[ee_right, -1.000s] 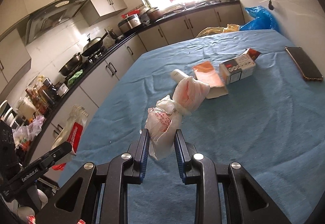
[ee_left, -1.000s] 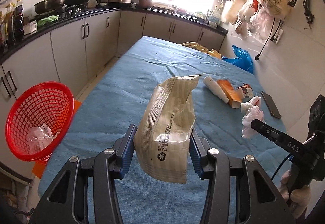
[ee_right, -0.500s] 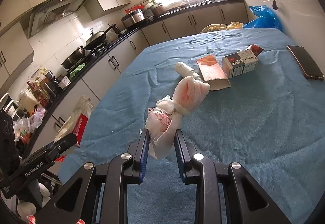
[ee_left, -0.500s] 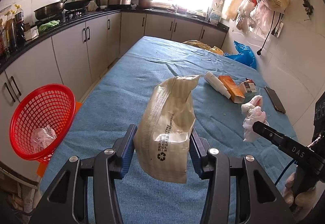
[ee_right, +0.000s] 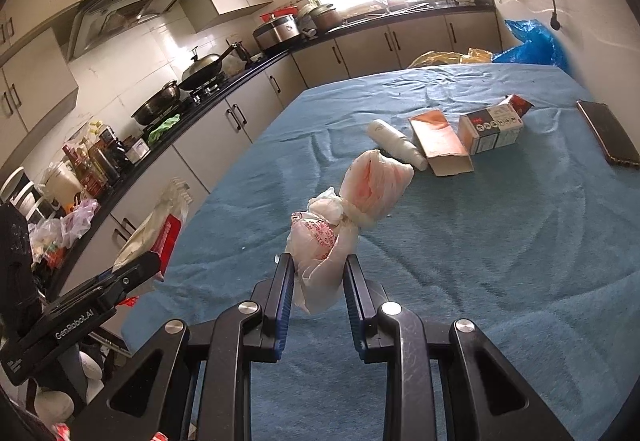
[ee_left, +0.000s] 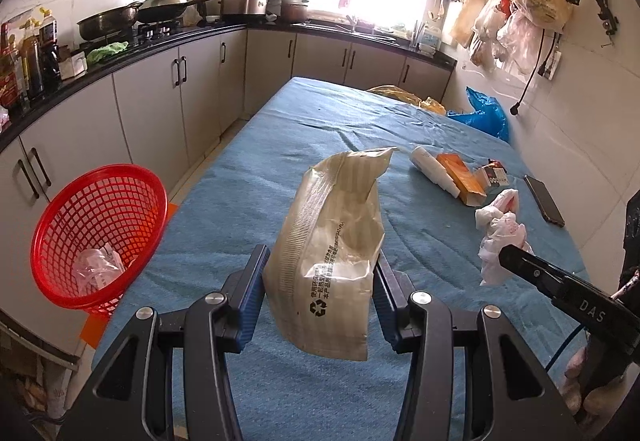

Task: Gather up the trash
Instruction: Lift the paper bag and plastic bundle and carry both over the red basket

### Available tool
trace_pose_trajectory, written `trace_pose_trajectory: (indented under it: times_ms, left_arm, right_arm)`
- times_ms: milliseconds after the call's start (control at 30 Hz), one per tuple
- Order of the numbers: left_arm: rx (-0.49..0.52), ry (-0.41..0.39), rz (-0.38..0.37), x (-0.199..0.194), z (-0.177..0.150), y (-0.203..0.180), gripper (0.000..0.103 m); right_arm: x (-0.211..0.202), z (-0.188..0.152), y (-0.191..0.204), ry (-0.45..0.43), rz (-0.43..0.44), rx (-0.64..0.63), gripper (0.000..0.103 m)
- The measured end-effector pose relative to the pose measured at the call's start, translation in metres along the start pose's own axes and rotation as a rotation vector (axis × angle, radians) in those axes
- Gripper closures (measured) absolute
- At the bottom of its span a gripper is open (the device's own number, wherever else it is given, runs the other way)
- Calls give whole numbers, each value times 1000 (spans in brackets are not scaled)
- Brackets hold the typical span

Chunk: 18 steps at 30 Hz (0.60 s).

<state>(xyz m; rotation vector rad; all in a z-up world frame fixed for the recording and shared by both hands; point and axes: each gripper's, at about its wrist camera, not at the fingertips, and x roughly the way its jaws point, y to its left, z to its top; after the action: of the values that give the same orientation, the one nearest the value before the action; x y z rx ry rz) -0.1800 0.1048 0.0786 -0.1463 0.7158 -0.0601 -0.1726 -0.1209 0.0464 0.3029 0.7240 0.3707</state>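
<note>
1. Far left, off the table edge: a red plastic basket (ee_left: 96,237), round with an open lattice wall, and a bit of crinkly clear plastic sits at the bottom.
2. The left gripper (ee_left: 320,277) is clamped on a beige wrapper (ee_left: 332,249), a flat, creased foil-ish pouch with a ribbed seam and a recycling mark, held up off the blue cloth (ee_left: 280,161), which looks like fuzzy towelling with wrinkles.
3. Middle of the table: a white tube (ee_right: 394,143) lies on its side, touching an orange carton (ee_right: 440,143) with an open end, and a small printed box (ee_right: 492,125) is just beside it.
4. The right gripper (ee_right: 318,273) is pinched tight on a knotted white plastic bag (ee_right: 344,217), thin, crumpled, pinkish inside, lifted above the cloth.
5. Far right: a dark flat phone (ee_right: 608,133), near the wall.
</note>
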Motion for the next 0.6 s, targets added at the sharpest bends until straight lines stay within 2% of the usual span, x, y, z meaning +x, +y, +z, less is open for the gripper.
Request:
trace_pose_trajectory:
  times_ms: [600]
  left_arm:
    - [-63,-20,13,-16,-3,27,55]
  right_arm:
    - [3,-3,36,25,32,-77,75]
